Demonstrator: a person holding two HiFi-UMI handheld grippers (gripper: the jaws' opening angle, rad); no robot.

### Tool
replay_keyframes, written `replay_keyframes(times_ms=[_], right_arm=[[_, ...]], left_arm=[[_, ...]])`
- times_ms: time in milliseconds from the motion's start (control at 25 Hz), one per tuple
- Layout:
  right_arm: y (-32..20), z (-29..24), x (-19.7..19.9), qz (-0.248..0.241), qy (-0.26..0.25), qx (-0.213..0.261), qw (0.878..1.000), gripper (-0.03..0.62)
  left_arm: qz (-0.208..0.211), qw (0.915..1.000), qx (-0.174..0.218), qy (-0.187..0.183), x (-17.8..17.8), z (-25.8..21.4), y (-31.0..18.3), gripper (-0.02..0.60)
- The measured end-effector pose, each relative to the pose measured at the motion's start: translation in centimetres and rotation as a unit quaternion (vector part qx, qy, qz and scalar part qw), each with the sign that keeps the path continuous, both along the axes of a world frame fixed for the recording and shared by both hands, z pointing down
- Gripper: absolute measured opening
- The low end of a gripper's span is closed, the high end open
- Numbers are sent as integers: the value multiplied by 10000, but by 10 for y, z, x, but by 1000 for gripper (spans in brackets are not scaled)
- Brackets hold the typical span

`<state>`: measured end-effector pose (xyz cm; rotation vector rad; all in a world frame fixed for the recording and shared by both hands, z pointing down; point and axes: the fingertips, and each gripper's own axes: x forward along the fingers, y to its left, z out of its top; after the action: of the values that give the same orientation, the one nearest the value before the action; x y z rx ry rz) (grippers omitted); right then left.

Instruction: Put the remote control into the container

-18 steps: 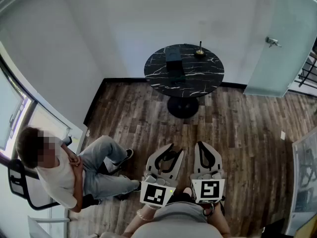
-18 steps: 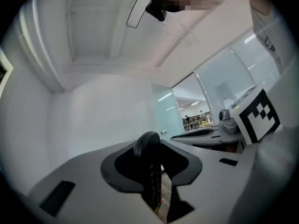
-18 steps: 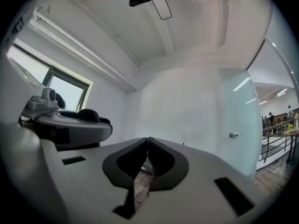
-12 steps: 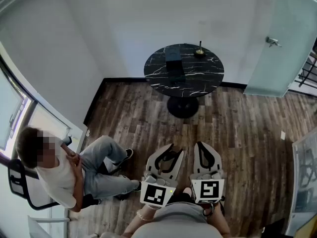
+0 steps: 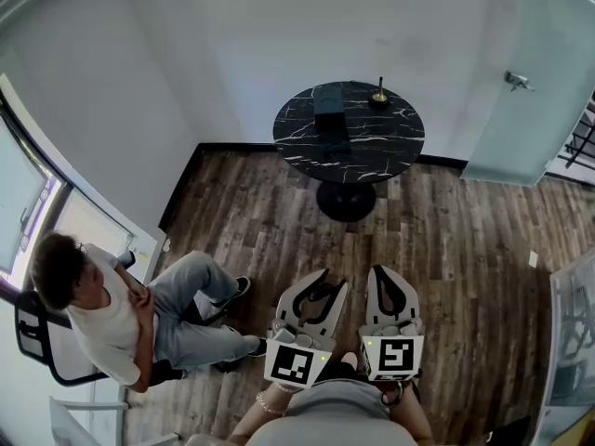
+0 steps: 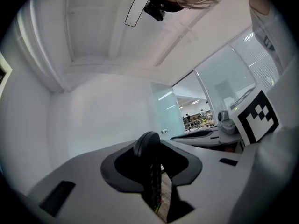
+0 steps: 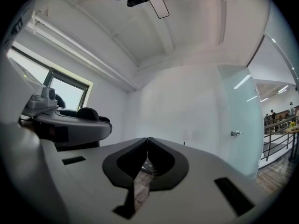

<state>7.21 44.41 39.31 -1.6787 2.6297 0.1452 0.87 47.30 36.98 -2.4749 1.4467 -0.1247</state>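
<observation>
Wood-floor rm, round marble table point(image 5: 372, 147) w/ dark container point(image 5: 328, 111) on it, well ahead. My left gripper point(image 5: 325, 284) pinches the remote control point(image 6: 150, 167); right gripper point(image 5: 383, 272) jaws pressed together, nothing between.

1. Head view: up high, staring steeply down; round black marble table point(image 5: 349, 137) well off.
2. Left gripper point(image 5: 327, 279) and right gripper point(image 5: 384, 272) cams: level, tight along their jaws.
3. All share the frosted glass door point(image 5: 525, 100).

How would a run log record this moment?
left gripper: holding remote control | right gripper: shut, empty | container: on round table
</observation>
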Motion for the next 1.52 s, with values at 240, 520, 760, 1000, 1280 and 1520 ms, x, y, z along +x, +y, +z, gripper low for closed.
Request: replay_keyframes(times_ms=[240,520,760,1000,1280,1520], right_arm=[[-11,7,12,-111,192,-29,9997,14],[-29,10,22,-186,183,-39,9997,14],[-55,12,13,-203,213,-56,9996,14],[-99,14,-5,-100,197,-37,9997,14],[-147,12,-33,25,153,-62,9999,14],[-176,15,-57,141,250,-153,9995,14]], left_arm=[[-72,10000,7,-47,12,-1,-12,121],[-238,9996,38,130,16,-1,-33,121],[-274,9995,4,186,7,2,-60,121],[-94,9998,30,171,-8,3,-105,121],[83,9997,-39,212,-31,3,-153,121],[155,9998,-29,92,-59,3,-184,121]])
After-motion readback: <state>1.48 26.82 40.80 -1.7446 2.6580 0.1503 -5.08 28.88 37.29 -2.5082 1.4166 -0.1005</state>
